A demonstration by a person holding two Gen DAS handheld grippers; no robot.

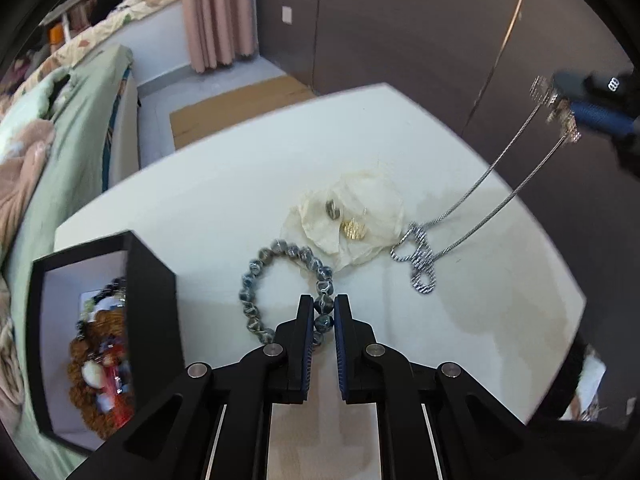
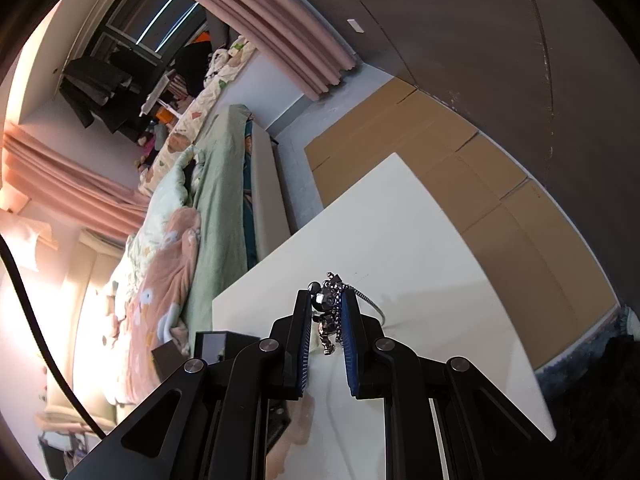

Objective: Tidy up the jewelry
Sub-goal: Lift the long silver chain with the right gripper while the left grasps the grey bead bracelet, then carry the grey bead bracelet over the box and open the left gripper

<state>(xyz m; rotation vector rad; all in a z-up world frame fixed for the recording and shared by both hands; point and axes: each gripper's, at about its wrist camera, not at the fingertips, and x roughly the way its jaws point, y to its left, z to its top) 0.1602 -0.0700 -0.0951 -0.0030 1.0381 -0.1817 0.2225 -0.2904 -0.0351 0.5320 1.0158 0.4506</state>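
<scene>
My left gripper (image 1: 323,305) is shut on a blue-grey bead bracelet (image 1: 256,280) that lies on the white table (image 1: 200,200). My right gripper (image 2: 326,304) is shut on a silver necklace's pendant (image 2: 326,312) and holds it raised above the table. In the left wrist view the right gripper (image 1: 560,104) is at the upper right, and the silver necklace chain (image 1: 480,200) hangs from it down to a coil on the table (image 1: 420,260). A black jewelry box (image 1: 100,340) at the left holds several beaded pieces.
A crumpled cream tissue (image 1: 352,216) lies mid-table with a grey ring (image 1: 333,208) and a gold ring (image 1: 354,229) on it. A bed with green bedding (image 1: 60,128) stands left of the table. Cardboard (image 2: 460,168) lies on the floor beyond the far edge.
</scene>
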